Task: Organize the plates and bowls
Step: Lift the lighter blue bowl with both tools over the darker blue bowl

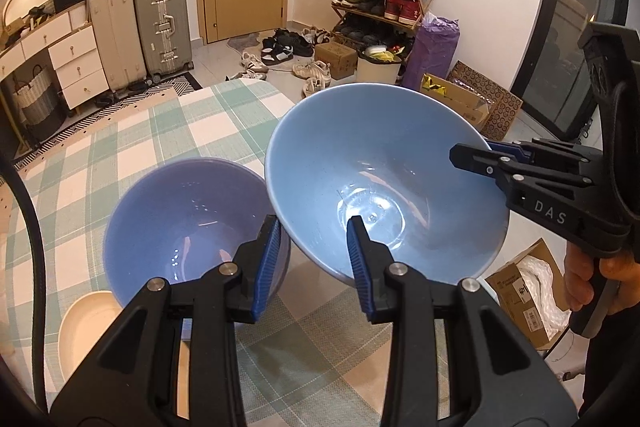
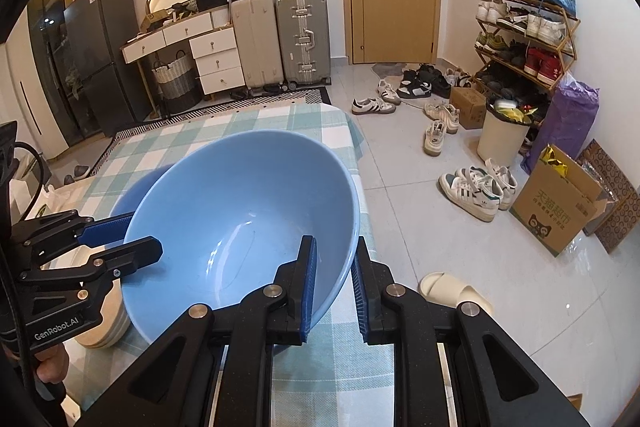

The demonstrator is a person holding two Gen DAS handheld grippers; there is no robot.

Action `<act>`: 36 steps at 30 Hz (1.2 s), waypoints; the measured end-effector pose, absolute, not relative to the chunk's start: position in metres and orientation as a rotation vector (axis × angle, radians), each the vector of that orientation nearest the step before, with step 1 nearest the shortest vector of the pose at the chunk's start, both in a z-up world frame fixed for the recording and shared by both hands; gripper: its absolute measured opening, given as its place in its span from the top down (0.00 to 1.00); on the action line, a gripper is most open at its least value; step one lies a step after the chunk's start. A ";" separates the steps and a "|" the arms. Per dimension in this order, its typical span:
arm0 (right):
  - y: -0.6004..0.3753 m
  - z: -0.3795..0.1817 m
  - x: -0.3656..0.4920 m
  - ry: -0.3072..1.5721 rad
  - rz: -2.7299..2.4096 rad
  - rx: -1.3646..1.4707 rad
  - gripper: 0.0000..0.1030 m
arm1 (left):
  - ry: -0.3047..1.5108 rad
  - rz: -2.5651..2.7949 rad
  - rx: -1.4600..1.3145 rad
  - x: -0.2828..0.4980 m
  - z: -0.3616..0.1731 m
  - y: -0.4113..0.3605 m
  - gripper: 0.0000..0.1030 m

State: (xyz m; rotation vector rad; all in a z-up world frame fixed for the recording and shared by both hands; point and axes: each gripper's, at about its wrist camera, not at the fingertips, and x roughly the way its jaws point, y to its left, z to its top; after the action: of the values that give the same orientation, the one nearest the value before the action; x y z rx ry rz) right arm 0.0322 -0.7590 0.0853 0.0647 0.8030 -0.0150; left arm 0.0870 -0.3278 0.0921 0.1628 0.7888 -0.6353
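A large light blue bowl (image 1: 380, 167) (image 2: 240, 207) hangs tilted above the checked tablecloth, held from both sides. My left gripper (image 1: 314, 227) (image 2: 144, 239) is shut on the bowl's near-left rim. On the opposite rim my right gripper (image 2: 335, 243) (image 1: 468, 155) is shut as well, one pad inside the bowl and one outside. A second, more violet-blue bowl (image 1: 188, 227) stands upright on the cloth just left of the held bowl, partly under its edge. Cream plates (image 1: 88, 323) (image 2: 104, 327) lie stacked at the near left.
The table (image 1: 168, 131) ends close on the right, above a tiled floor with shoes (image 2: 476, 187), a cardboard box (image 2: 560, 207), a white bin (image 2: 502, 139) and a cream slipper (image 2: 452, 289). A black cable (image 1: 36, 267) runs along the left.
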 end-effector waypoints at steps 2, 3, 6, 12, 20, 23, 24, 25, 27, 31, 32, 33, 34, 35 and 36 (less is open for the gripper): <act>-0.755 0.089 0.034 0.796 -0.010 0.060 0.83 | 0.782 -0.628 0.158 0.087 0.096 -0.324 0.70; -0.752 0.092 0.035 0.793 -0.007 0.056 0.83 | 0.778 -0.625 0.156 0.086 0.098 -0.322 0.70; -0.745 0.098 0.038 0.783 0.001 0.046 0.83 | 0.764 -0.613 0.151 0.084 0.105 -0.314 0.70; -0.730 0.107 0.044 0.768 0.024 0.029 0.82 | 0.740 -0.579 0.139 0.086 0.116 -0.299 0.70; -0.709 0.115 0.058 0.756 0.061 0.006 0.82 | 0.722 -0.527 0.123 0.094 0.126 -0.278 0.70; -0.701 0.117 0.063 0.753 0.076 0.000 0.82 | 0.717 -0.508 0.115 0.096 0.129 -0.269 0.70; -0.698 0.117 0.065 0.752 0.082 -0.002 0.82 | 0.715 -0.502 0.113 0.096 0.131 -0.266 0.70; -0.696 0.117 0.066 0.751 0.087 -0.004 0.82 | 0.713 -0.496 0.113 0.098 0.131 -0.264 0.70; -0.690 0.118 0.069 0.749 0.098 -0.007 0.82 | 0.708 -0.481 0.113 0.099 0.133 -0.258 0.70; -0.680 0.120 0.075 0.744 0.118 -0.009 0.82 | 0.700 -0.450 0.109 0.102 0.136 -0.248 0.70; -0.677 0.121 0.076 0.742 0.124 -0.010 0.82 | 0.698 -0.443 0.108 0.103 0.137 -0.245 0.70; -0.674 0.121 0.077 0.741 0.128 -0.011 0.82 | 0.698 -0.435 0.107 0.103 0.137 -0.242 0.70; -0.671 0.121 0.080 0.742 0.135 -0.011 0.82 | 0.697 -0.428 0.106 0.105 0.137 -0.241 0.70; -0.668 0.121 0.081 0.741 0.139 -0.012 0.82 | 0.695 -0.420 0.106 0.106 0.137 -0.238 0.70; -0.665 0.121 0.082 0.741 0.143 -0.014 0.82 | 0.694 -0.413 0.106 0.107 0.137 -0.236 0.70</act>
State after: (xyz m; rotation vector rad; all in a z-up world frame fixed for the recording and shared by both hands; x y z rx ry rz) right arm 0.0820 -0.6653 0.1208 -0.0136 0.7412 0.1431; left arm 0.1066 -0.2361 0.1375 0.1055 0.6936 -0.4128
